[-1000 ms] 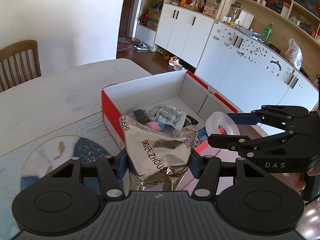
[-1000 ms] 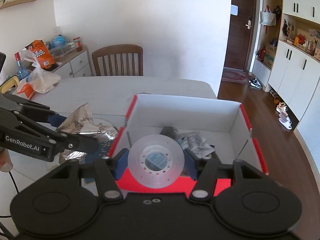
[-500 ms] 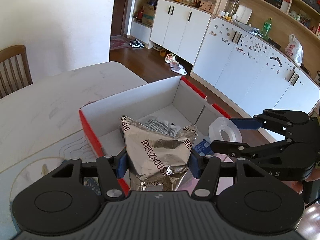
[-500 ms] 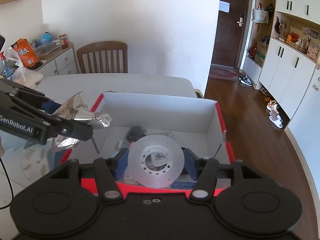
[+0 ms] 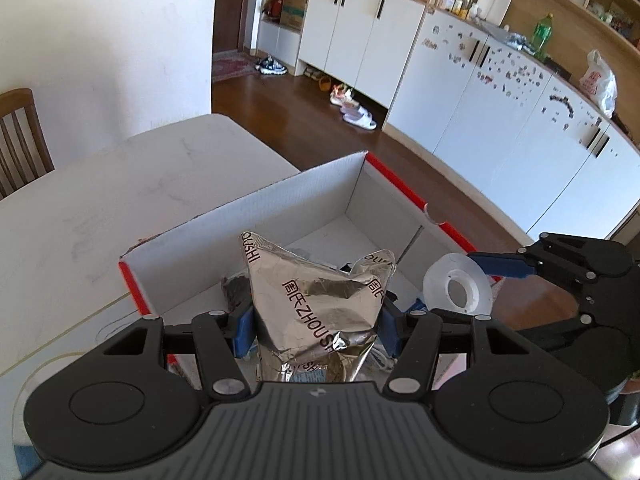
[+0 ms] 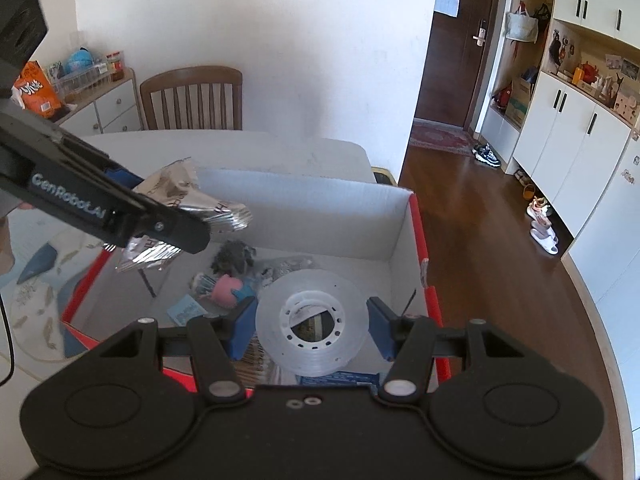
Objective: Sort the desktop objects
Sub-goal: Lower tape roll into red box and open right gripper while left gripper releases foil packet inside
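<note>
The left hand-held gripper [image 5: 316, 328] is clamped on one crumpled silver foil packet [image 5: 316, 304], holding it out over the left part of the open red-and-white box [image 5: 248, 216] on the worktop [image 5: 120, 200], seemingly so that a release drops it straight inside. To its right, the right hand-held gripper [image 6: 312, 324] pinches one clear tape roll [image 6: 311, 316] by its edges, poised above the box's near side for the same reason. Two items are carried, one per gripper. On the box floor I count one dark clump [image 6: 234, 256], one pink-and-blue toy [image 6: 228, 288], some wrappers, and a blue card [image 6: 186, 310].
</note>
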A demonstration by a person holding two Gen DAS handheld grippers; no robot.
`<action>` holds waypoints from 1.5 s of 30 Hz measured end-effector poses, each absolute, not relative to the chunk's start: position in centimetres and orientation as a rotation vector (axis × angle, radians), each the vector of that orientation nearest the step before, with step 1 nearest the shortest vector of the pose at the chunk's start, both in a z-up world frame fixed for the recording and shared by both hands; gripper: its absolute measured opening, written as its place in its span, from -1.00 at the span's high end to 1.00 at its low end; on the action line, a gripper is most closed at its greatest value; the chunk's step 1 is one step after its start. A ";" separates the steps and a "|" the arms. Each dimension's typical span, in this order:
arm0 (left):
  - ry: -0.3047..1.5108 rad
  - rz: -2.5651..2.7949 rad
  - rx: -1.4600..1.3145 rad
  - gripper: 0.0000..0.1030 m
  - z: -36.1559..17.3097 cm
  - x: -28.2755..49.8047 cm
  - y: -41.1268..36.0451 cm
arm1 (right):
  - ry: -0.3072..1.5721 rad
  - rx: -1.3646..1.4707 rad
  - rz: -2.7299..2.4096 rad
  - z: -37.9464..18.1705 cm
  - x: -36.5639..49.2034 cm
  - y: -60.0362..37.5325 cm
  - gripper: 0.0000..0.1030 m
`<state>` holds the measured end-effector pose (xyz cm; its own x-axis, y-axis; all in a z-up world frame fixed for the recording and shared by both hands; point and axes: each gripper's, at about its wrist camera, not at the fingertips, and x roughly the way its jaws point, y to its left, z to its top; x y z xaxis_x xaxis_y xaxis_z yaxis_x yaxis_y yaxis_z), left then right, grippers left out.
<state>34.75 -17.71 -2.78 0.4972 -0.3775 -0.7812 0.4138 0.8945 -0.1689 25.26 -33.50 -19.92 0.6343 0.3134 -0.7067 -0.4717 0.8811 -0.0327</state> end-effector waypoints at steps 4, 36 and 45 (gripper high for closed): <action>0.967 -0.469 0.066 -0.13 -3.9 36.1 -18.7 | 0.780 -0.223 0.458 -20.7 26.1 -33.6 -0.14; 1.075 -0.462 0.322 -0.13 -9.9 39.8 -22.9 | 0.956 -0.277 0.475 -26.2 30.1 -31.6 -0.13; 1.095 -0.467 0.327 -0.14 -10.3 39.7 -22.9 | 0.983 -0.262 0.477 -26.8 30.5 -31.7 -0.13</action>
